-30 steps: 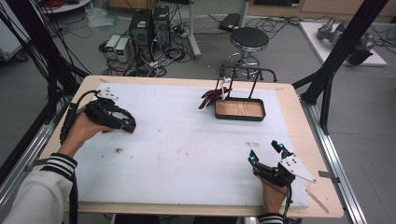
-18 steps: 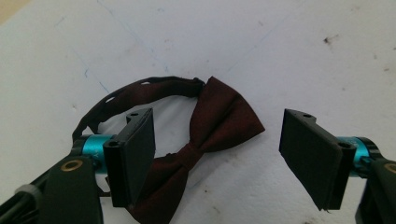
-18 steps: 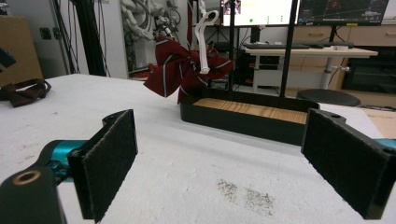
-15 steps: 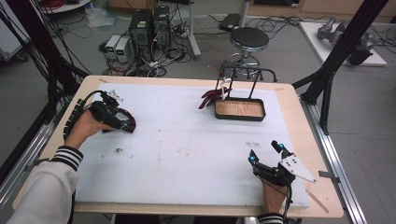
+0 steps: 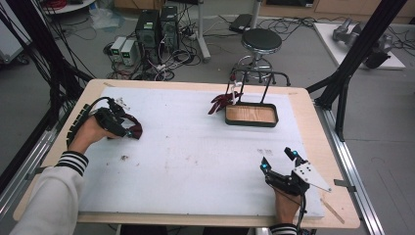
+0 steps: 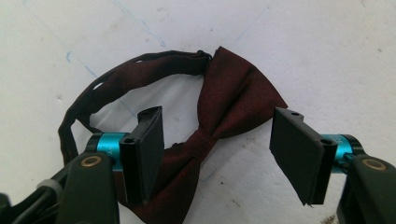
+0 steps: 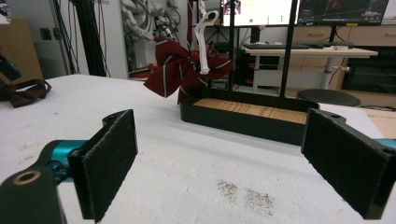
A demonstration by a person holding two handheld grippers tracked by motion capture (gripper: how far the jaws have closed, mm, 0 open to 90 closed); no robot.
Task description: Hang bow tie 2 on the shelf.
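A dark maroon bow tie (image 6: 233, 102) with a looped strap lies flat on the white table top (image 5: 195, 156) at the left. My left gripper (image 5: 128, 128) is lowered over the bow tie (image 5: 135, 130). In the left gripper view the left gripper (image 6: 217, 116) has its jaws on either side of the knot. They have just been closing, with the bow between them and the pads apart from it. My right gripper (image 5: 277, 158) rests open near the front right edge, and the right gripper (image 7: 223, 126) holds nothing.
A black tray with a wooden floor (image 5: 251, 115) stands at the back right under a thin metal rack (image 5: 254, 78). A red striped bow tie (image 7: 182, 70) hangs from a white hook (image 7: 204, 42) on the rack. A stool (image 5: 261, 41) and cables are behind the table.
My left gripper has sunk a little onto the maroon bow tie. The right gripper has not moved.
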